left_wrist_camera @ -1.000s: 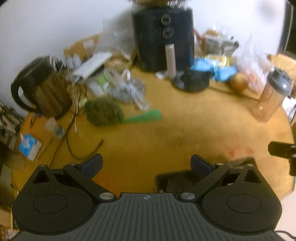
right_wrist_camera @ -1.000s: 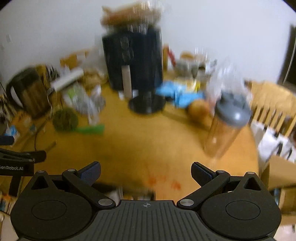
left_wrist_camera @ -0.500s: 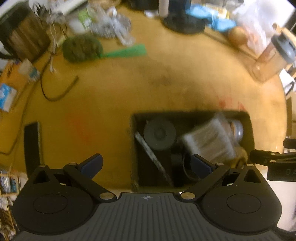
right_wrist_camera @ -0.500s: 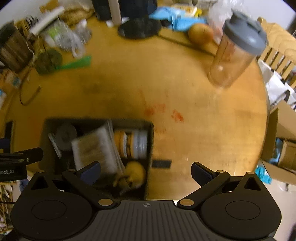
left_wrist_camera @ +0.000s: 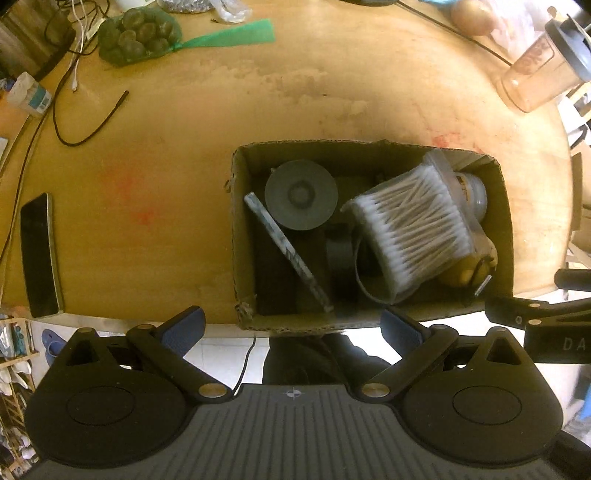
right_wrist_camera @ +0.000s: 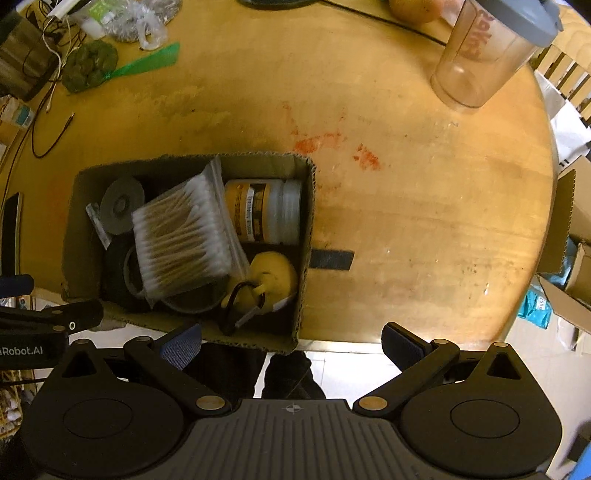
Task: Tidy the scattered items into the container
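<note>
A cardboard box (left_wrist_camera: 242,236) (right_wrist_camera: 306,236) stands at the near edge of the round wooden table. In it lie a clear pack of cotton swabs (left_wrist_camera: 410,229) (right_wrist_camera: 181,236), a yellow-labelled jar (right_wrist_camera: 262,210), a grey disc (left_wrist_camera: 301,194) (right_wrist_camera: 120,205), a roll of black tape (left_wrist_camera: 340,254), a yellow toy (right_wrist_camera: 273,275) and a flat strip (left_wrist_camera: 286,254). My left gripper (left_wrist_camera: 291,328) and right gripper (right_wrist_camera: 291,341) are both open and empty, above the box's near side.
A phone (left_wrist_camera: 38,254) lies at the left table edge. A black strip (right_wrist_camera: 330,259) lies right of the box. A shaker bottle (right_wrist_camera: 484,55), a green net bag (left_wrist_camera: 138,35), cables (left_wrist_camera: 81,125) and clutter sit at the far side.
Both grippers tilted down from looking across the table to looking down at the box, and the box came fully into view. Both stayed open.
</note>
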